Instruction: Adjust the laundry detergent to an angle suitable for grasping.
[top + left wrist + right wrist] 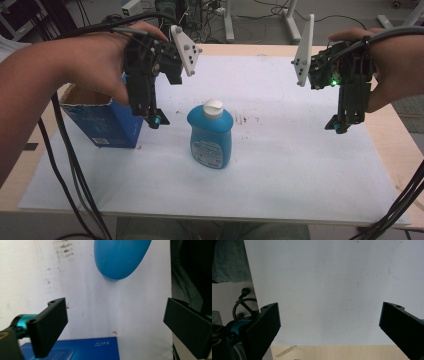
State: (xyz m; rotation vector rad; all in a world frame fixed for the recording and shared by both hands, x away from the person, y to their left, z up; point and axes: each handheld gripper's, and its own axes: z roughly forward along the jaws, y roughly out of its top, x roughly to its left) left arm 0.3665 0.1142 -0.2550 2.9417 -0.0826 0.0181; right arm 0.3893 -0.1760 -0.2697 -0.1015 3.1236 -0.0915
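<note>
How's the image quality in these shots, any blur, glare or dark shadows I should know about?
High view: soft, even light, slightly grainy; the blue bottle casts only a faint shadow on the white mat. Left gripper view: the bottle looks soft and sits in its own small shadow, the left claw sharper. Right gripper view: the right claw is very dark against the bright mat; no glare.

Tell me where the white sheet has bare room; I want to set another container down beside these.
The widest free patch lies right of the blue bottle, running to the white sheet's right edge, under the raised right tool. The front strip along the near edge is bare too. It is crowded at the left, where the blue box sits and the left tool hangs beside the bottle.
</note>
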